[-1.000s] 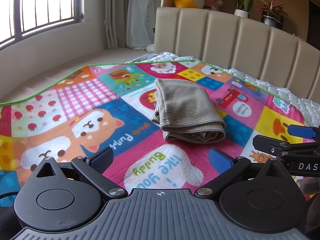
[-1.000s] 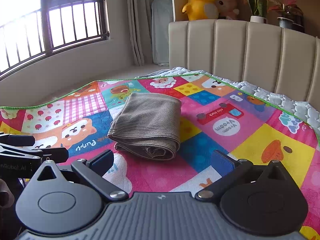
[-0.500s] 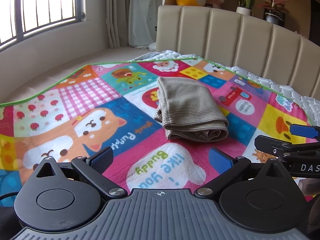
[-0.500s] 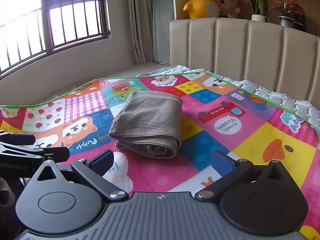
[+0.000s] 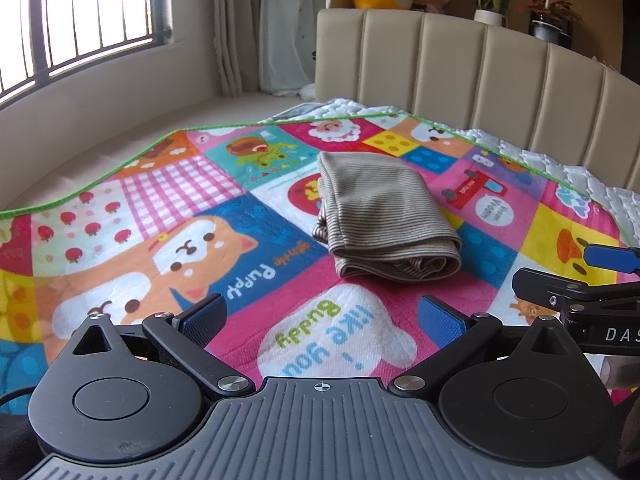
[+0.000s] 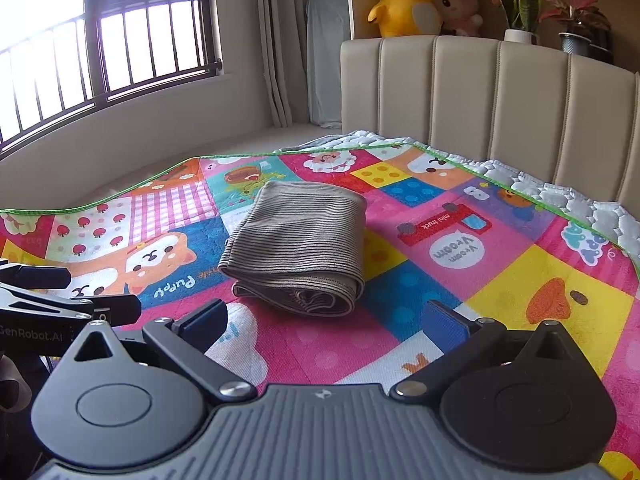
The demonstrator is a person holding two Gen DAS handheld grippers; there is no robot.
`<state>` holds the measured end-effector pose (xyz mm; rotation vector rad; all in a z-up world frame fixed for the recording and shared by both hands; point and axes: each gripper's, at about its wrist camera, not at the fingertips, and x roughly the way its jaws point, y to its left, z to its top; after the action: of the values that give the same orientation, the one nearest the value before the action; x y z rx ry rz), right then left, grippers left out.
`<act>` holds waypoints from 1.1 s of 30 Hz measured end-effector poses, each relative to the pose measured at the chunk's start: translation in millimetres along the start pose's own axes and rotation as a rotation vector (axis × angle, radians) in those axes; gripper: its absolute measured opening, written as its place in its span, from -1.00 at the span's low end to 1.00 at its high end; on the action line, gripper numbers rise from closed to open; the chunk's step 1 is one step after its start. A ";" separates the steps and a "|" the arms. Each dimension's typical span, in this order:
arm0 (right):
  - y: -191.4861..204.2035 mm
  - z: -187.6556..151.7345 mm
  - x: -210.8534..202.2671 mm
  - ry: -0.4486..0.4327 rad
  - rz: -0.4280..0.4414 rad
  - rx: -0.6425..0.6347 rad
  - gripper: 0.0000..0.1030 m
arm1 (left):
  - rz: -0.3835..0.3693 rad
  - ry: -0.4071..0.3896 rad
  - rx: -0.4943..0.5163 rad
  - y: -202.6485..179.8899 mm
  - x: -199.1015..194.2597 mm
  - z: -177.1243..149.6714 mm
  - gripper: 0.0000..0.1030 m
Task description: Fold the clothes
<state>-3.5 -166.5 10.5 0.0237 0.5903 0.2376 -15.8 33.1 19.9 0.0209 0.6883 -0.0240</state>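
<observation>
Both grippers hang spread wide and empty above the play mat, short of the folded garment.

Left gripper (image 5: 322, 314) has its blue-padded fingers well apart with nothing between them, and the right gripper (image 6: 326, 314) stands the same way — each shows at the edge of the other's view, side by side. Ahead of both, the striped brown garment (image 6: 298, 246) lies folded into a compact bundle on the colourful cartoon mat (image 5: 160, 248), its layered open edges facing the grippers and apart from both. Beyond the mat rises a beige padded headboard (image 6: 500, 92); a yellow plush toy (image 6: 404, 0) and potted plants (image 6: 520, 12) sit on the ledge behind it — a barred window (image 6: 120, 32) is at left.
</observation>
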 end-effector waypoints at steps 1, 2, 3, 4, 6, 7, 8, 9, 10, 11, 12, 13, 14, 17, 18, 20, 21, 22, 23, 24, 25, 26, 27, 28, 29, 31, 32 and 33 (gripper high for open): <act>-0.5 -0.1 -0.3 0.000 0.001 0.000 1.00 | -0.001 -0.001 0.001 -0.1 -0.1 0.0 1.00; -0.7 -0.1 -0.4 0.001 0.001 -0.001 1.00 | -0.002 -0.002 0.001 -0.1 -0.3 -0.1 1.00; -0.5 -0.1 -0.3 0.001 0.002 -0.002 1.00 | -0.003 -0.003 0.002 -0.2 -0.4 -0.1 1.00; -0.4 -0.2 -0.2 0.001 0.002 -0.003 1.00 | -0.004 -0.003 0.001 0.1 -0.6 -0.2 1.00; -0.2 -0.3 0.0 0.002 0.003 -0.006 1.00 | -0.007 -0.002 -0.003 0.8 -0.8 -0.1 1.00; -0.2 -0.3 0.0 0.002 0.003 -0.006 1.00 | -0.008 -0.001 -0.005 1.0 -0.9 0.1 1.00; -0.1 -0.3 -0.1 0.003 0.004 -0.007 1.00 | -0.008 0.000 -0.007 1.2 -1.0 0.3 1.00; 0.1 -0.2 -0.2 0.003 0.003 -0.007 1.00 | -0.009 -0.001 -0.007 1.0 -1.2 0.2 1.00; 0.3 -0.2 -0.3 0.003 0.003 -0.006 1.00 | -0.009 -0.001 -0.007 0.8 -1.4 0.1 1.00; 0.5 -0.1 -0.3 0.003 0.003 -0.006 1.00 | -0.009 -0.001 -0.006 0.7 -1.7 0.0 1.00; 0.7 0.0 -0.4 0.003 0.002 -0.005 1.00 | -0.009 -0.001 -0.006 0.4 -1.8 -0.1 1.00; 0.9 0.1 -0.4 0.003 0.002 -0.005 1.00 | -0.010 -0.002 -0.006 0.2 -1.8 -0.2 1.00; 0.7 0.0 -0.4 0.003 0.002 -0.005 1.00 | -0.010 -0.002 -0.005 0.0 -1.9 -0.3 1.00; 0.3 -0.1 -0.7 0.003 0.003 -0.006 1.00 | -0.011 -0.002 -0.006 0.0 -2.0 -0.3 1.00; 0.2 -0.1 -0.9 0.003 0.003 -0.005 1.00 | -0.011 -0.002 -0.006 0.0 -2.1 -0.4 1.00; -0.1 -0.2 -1.2 0.003 0.004 -0.006 1.00 | -0.013 -0.003 -0.006 -0.4 -2.4 -0.4 1.00; -0.6 -0.3 -1.3 0.003 0.004 -0.006 1.00 | -0.015 -0.003 -0.005 -0.7 -2.6 -0.4 1.00; -0.9 -0.2 -1.3 0.003 0.005 -0.006 1.00 | -0.016 -0.003 -0.005 -1.0 -2.8 -0.5 1.00; -0.9 -0.2 -1.3 0.003 0.006 -0.006 1.00 | -0.018 0.000 -0.008 -0.6 -2.8 -0.2 1.00; -0.8 -0.1 -1.3 0.004 0.006 -0.004 1.00 | -0.020 0.002 -0.011 -0.2 -2.7 0.1 1.00; -1.0 0.1 -1.4 0.005 0.007 -0.001 1.00 | -0.021 0.005 -0.015 0.3 -2.6 0.5 1.00; -1.4 0.5 -1.8 0.006 0.010 0.002 1.00 | -0.023 0.008 -0.018 0.7 -2.6 0.8 1.00; -1.9 1.0 -2.2 0.006 0.012 0.006 1.00 | -0.025 0.010 -0.021 1.1 -2.5 1.1 1.00; -2.5 1.5 -2.7 0.006 0.015 0.009 1.00 | -0.022 0.014 -0.029 2.4 -2.0 1.8 1.00; -2.6 2.1 -3.2 0.006 0.017 0.009 1.00 | -0.020 0.017 -0.036 3.6 -1.4 2.5 1.00; -1.5 3.7 -3.4 0.007 0.018 0.005 1.00 | -0.017 0.025 -0.047 6.0 0.1 3.5 1.00; -0.8 4.6 -3.2 0.009 0.020 0.003 1.00 | -0.016 0.030 -0.053 7.1 0.8 4.1 1.00; 0.4 5.7 -2.8 0.012 0.022 -0.002 1.00 | -0.018 0.030 -0.055 7.9 1.1 4.4 1.00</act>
<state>-2.6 -166.5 16.7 0.0269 0.6018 0.2600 -11.9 40.8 22.6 -0.0375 0.7187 -0.0217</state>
